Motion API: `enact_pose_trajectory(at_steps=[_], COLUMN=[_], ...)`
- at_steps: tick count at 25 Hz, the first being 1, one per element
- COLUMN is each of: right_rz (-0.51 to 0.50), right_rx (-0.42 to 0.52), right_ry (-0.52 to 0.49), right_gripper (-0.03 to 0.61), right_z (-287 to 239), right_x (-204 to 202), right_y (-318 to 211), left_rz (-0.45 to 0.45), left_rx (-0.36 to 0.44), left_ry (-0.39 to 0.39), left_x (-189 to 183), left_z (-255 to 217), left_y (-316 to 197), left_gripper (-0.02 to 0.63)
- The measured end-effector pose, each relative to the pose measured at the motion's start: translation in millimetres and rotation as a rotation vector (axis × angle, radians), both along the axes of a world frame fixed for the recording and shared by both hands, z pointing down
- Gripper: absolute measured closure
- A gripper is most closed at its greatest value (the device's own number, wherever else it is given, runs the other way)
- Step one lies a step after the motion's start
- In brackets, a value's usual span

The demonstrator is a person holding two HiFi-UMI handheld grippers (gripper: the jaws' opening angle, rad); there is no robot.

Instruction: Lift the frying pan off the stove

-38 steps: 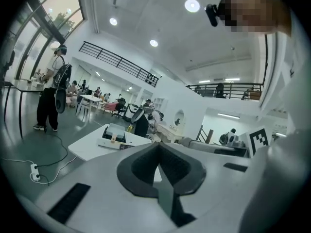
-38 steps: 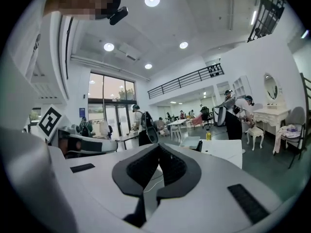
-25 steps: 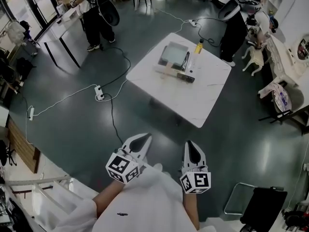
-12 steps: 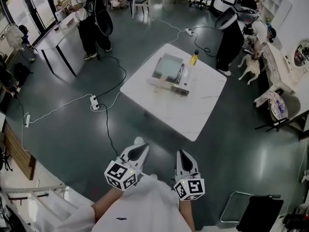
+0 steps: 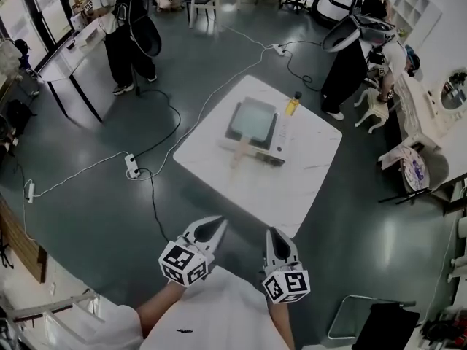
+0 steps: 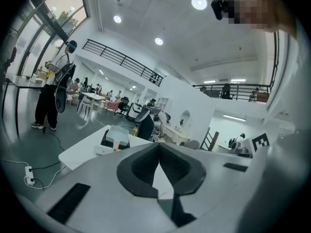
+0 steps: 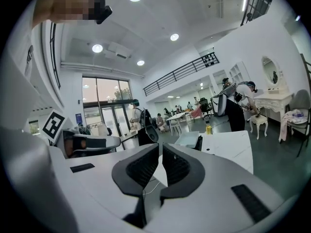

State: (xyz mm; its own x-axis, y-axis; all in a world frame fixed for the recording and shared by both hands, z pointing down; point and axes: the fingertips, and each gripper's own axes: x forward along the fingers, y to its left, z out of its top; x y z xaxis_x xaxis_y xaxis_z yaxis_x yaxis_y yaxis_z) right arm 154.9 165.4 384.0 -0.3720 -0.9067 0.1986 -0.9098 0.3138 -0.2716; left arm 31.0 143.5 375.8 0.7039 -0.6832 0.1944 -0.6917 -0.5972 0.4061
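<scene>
A square, pale grey-green frying pan (image 5: 252,118) with a wooden handle (image 5: 239,154) sits on a portable stove (image 5: 271,143) on the white table (image 5: 306,166), far ahead of me. Both grippers are held close to my body, well short of the table. The left gripper (image 5: 214,227) is shut and holds nothing, and so is the right gripper (image 5: 275,238). In the left gripper view the pan (image 6: 117,135) shows small beyond the shut left gripper (image 6: 159,150). In the right gripper view the pan (image 7: 187,139) lies past the shut right gripper (image 7: 161,152).
A yellow bottle (image 5: 292,106) stands by the stove. A power strip (image 5: 132,165) and cables cross the dark floor left of the table. One person (image 5: 125,22) stands at the back left, another (image 5: 352,46) bends beyond the table. A black chair (image 5: 385,328) is at bottom right.
The table with the pan has shifted in the head view and looks somewhat nearer, as I walk toward it. Both grippers stay shut and low in front of me.
</scene>
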Motion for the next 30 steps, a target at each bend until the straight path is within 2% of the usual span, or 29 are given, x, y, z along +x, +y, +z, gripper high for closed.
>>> enact_pose_trajectory(at_steps=[5, 13, 18, 23, 30], right_rz=[-0.001, 0.055, 0.093, 0.143, 0.177], right_rx=[-0.029, -0.045, -0.049, -0.038, -0.019], right_ry=[0.012, 0.015, 0.016, -0.004, -0.008], right_gripper=[0.577, 0.577, 0.577, 0.577, 0.577], right_z=[3, 9, 18, 17, 9], right_x=[-25, -53, -64, -67, -63], right_y=[-62, -157, -202, -223, -227], left_rz=[0.055, 0.134, 0.190, 0.226, 0.279], left_rx=[-0.003, -0.011, -0.013, -0.032, -0.056], left_ry=[0.005, 0.006, 0.001, -0.005, 0.005], left_x=[-13, -35, -46, -52, -40], left_z=[-4, 5, 15, 21, 28], left_y=[-61, -156, -199, -223, -230], left_gripper=[0.611, 0.612, 0.611, 0.611, 0.611])
